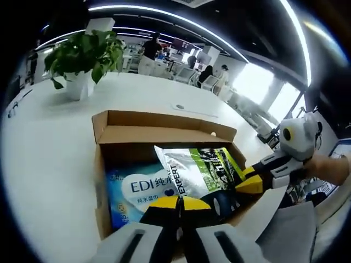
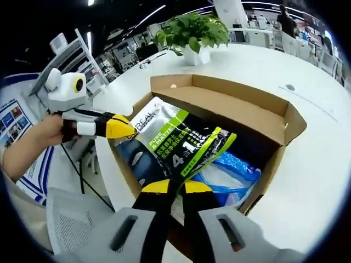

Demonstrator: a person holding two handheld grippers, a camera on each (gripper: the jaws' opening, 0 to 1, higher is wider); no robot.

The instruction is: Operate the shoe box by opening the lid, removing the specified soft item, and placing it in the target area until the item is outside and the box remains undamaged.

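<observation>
We saw the bag [image 2: 184,143] lying mid-frame in the open box [image 2: 241,107], lifted at an angle. The right tool [image 2: 176,187] was clamped on its lower edge; the left tool [image 1: 180,203], jaws together, touched its bottom edge.

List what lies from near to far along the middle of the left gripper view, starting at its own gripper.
Left gripper → silver and green pouch in the open cardboard box → box's far flap → bare white table → people at desks in the background.
</observation>
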